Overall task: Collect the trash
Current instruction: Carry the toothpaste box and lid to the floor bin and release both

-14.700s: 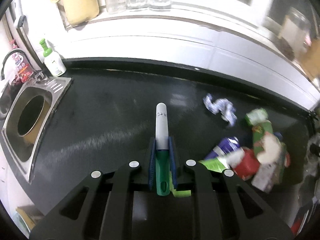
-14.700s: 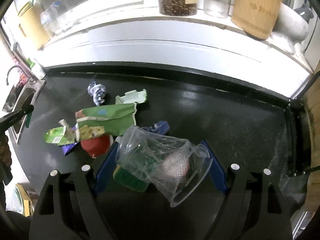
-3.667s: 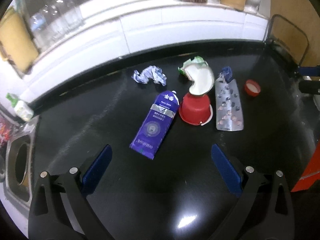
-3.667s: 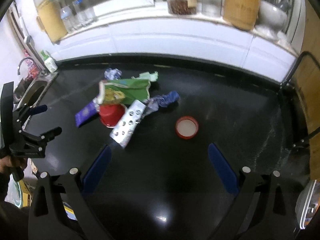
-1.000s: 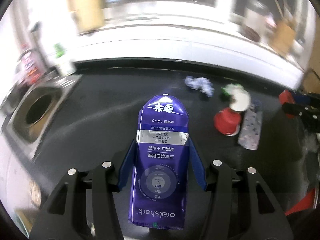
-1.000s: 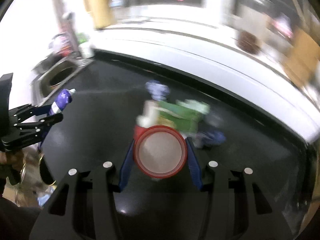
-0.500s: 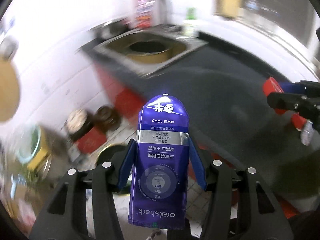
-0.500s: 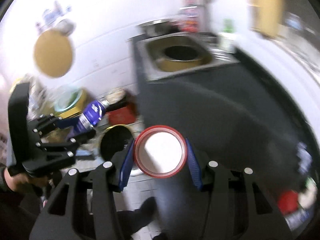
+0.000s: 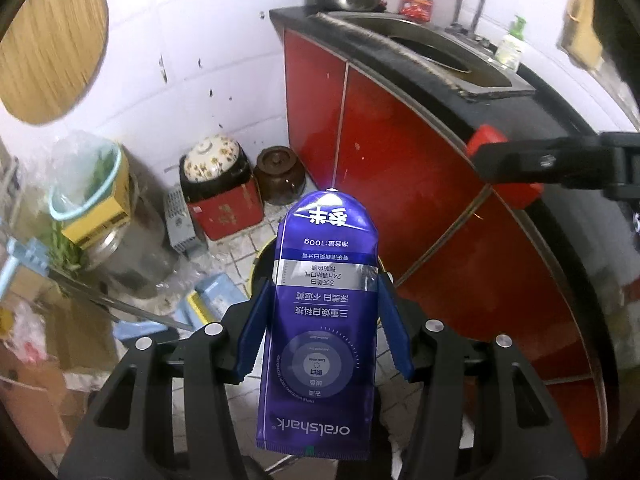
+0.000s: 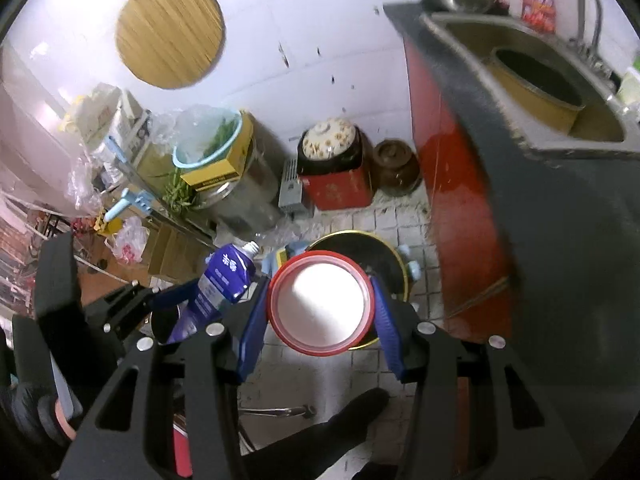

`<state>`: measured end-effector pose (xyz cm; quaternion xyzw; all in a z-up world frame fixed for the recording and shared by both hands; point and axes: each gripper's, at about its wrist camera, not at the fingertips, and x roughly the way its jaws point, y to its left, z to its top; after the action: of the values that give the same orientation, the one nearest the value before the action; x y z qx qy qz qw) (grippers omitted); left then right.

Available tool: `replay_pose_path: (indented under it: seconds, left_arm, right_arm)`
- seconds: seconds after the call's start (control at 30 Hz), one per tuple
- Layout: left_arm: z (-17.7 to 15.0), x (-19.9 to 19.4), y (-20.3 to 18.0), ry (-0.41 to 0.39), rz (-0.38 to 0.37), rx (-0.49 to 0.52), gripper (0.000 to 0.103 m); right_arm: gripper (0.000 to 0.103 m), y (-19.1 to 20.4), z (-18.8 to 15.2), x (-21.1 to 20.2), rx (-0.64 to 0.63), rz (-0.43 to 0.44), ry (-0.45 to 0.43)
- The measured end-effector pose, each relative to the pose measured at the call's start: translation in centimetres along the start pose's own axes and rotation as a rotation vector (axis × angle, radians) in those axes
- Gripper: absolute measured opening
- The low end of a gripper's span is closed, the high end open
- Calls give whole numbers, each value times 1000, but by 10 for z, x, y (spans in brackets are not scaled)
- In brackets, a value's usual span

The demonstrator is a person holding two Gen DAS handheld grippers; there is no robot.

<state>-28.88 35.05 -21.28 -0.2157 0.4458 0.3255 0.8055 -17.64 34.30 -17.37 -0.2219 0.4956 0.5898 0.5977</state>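
Observation:
My left gripper [image 9: 325,312] is shut on a purple toothpaste tube [image 9: 322,320], which stands lengthwise between the blue pads. My right gripper [image 10: 322,304] is shut on a round red lid [image 10: 322,304] with a white inside. Both point down at the tiled floor beside the counter. A dark round bin with a yellow rim [image 10: 384,252] sits on the floor right under the red lid. In the left wrist view only slivers of that bin [image 9: 260,264] show behind the tube. The right wrist view also shows the left gripper [image 10: 188,300] with the tube [image 10: 224,276] to the left.
The black counter [image 10: 560,200] with red cabinet doors [image 9: 400,140] and a steel sink [image 10: 540,92] stands at the right. Jars, a red tin [image 10: 340,184], a steel pot [image 10: 240,200], boxes and bags crowd the floor at the left. A person's dark shoe [image 10: 340,420] is below the bin.
Both grippers have swung from over the counter past its end and down toward the floor, each still holding its item. The bin has come into view under them.

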Motion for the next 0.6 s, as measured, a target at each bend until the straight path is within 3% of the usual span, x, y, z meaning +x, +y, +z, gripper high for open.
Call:
replay_pose_path:
  seconds: [0.27,0.53,0.57,0.6]
  left_arm:
    - [5,45,12,21,-25,-29,52]
    - [13,68,20,26,-39,-42,52]
    - [14,70,21,25,-36,-41,55]
    - [15,73,21,23,-42,-42,67]
  right_arm:
    - [49,-8,20,67,35,-20,86]
    - [50,-19,31,77,59,-13,90]
    - [52,-20,34,77,61,-15,91]
    - [58,-21,35,78,66,-11,94]
